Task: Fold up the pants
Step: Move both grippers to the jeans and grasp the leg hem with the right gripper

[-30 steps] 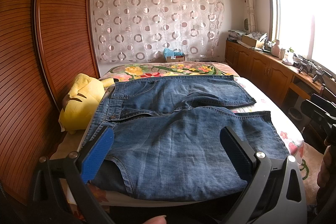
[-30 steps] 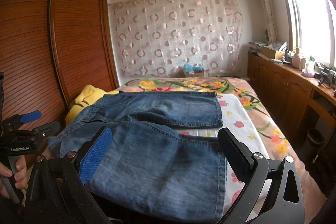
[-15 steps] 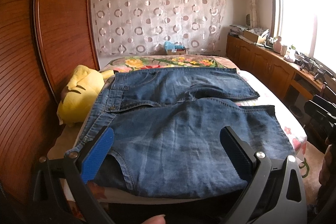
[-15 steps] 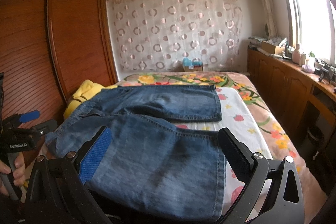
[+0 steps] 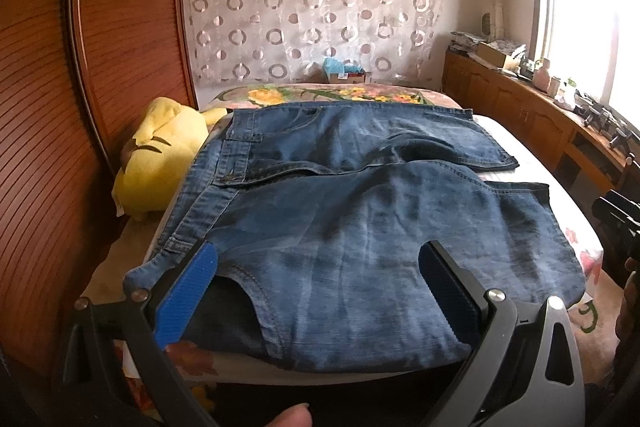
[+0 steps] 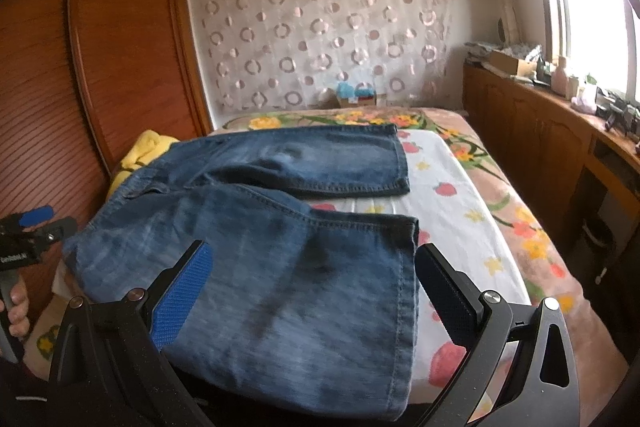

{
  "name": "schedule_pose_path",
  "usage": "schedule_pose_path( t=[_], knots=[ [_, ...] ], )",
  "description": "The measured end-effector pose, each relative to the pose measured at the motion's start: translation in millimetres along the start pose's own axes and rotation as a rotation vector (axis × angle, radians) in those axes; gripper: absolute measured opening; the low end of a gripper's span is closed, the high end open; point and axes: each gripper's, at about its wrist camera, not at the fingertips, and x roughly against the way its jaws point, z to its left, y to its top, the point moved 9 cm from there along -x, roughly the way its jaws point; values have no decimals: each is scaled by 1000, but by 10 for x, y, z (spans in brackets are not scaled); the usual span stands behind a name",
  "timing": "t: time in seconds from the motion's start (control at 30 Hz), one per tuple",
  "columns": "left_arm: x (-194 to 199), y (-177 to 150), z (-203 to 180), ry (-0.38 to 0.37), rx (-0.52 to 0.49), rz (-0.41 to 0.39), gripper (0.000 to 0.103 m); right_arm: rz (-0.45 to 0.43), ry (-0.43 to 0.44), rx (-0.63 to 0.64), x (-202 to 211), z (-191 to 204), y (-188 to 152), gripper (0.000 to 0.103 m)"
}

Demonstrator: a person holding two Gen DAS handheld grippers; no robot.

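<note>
Both tools nearer now; jeans [image 5: 360,211] flat, possibly double-layered.

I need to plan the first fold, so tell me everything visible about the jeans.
The blue denim jeans lie flat and unfolded on the floral bed sheet, waistband toward the yellow plush toy, short legs spread apart toward the window side. Belt loops, pocket and hems show. Both open grippers, left and right, hover at the near edge.

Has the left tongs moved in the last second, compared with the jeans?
Yes. The left tongs moved forward and down toward the jeans, which look nearer and larger.
</note>
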Motion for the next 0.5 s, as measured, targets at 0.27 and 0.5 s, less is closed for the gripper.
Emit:
schedule_pose_path(
  t=[0.27,0.5],
  knots=[
    [-130,-113,330,33,23,35,102,56,-31,13,-155,-156,-178,103],
    [-187,-239,756,77,61,47,102,132,-36,41,-267,-293,-424,103]
  ],
)
